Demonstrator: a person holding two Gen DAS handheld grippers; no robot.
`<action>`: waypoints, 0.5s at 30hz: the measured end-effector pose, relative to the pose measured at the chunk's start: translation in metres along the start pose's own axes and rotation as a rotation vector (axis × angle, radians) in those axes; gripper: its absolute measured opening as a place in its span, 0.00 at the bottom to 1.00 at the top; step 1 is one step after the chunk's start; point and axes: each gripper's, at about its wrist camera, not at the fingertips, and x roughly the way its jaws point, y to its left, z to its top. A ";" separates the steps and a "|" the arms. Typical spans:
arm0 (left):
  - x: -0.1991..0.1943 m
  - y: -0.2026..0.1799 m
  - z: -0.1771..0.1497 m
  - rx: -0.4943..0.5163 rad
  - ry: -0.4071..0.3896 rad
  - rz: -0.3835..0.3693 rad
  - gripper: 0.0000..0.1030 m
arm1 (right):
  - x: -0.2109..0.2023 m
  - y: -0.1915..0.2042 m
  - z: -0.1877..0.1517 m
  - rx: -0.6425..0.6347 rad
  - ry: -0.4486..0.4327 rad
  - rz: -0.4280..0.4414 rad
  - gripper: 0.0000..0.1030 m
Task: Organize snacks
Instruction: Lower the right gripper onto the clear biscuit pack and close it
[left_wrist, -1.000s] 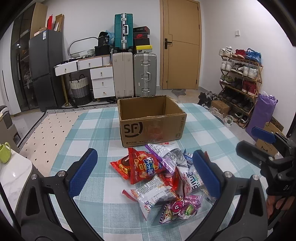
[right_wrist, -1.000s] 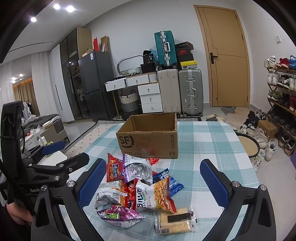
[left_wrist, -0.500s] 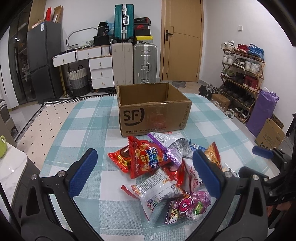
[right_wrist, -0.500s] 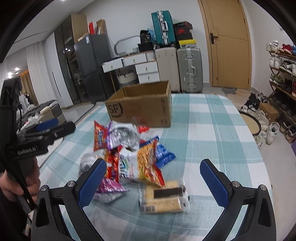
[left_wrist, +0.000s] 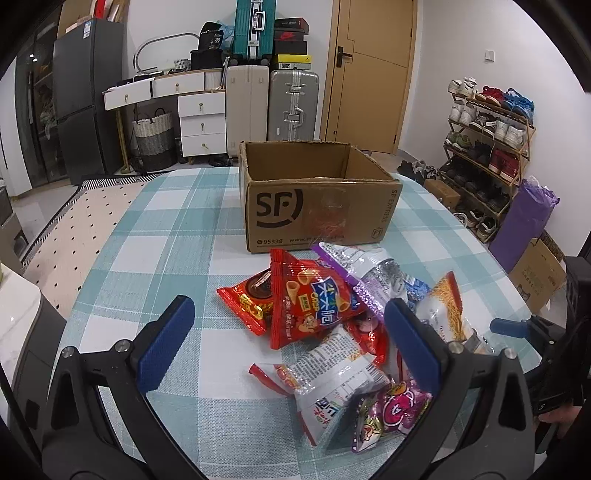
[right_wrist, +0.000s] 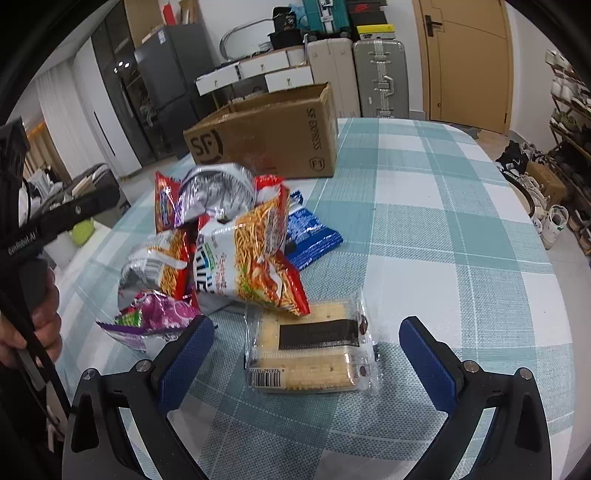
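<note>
Since a moment ago our right gripper (right_wrist: 303, 354) has dropped toward the clear plastic cracker pack (right_wrist: 312, 354) on the table, jaws wide, empty. We should straddle it squarely. Beyond, the brown cardboard box (right_wrist: 266, 136) waits.

over the last second the right hand-held gripper (right_wrist: 306, 354) has dropped and tilted down toward the clear plastic pack of pale crackers with a black label (right_wrist: 312, 349), which now sits between its wide-apart blue fingers. the left hand-held gripper (left_wrist: 288, 341) has come lower and nearer the open brown cardboard box (left_wrist: 317, 199), and the pile of snack bags in front of that box fills more of its view.
</note>
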 end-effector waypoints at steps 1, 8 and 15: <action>0.001 0.003 -0.001 -0.006 0.005 0.000 1.00 | 0.001 0.000 -0.001 0.001 0.003 -0.004 1.00; 0.013 0.012 -0.006 -0.033 0.035 -0.014 1.00 | 0.013 0.000 0.000 -0.012 0.045 -0.017 0.94; 0.018 0.015 -0.009 -0.031 0.035 -0.016 1.00 | 0.020 0.006 -0.002 -0.046 0.073 -0.059 0.79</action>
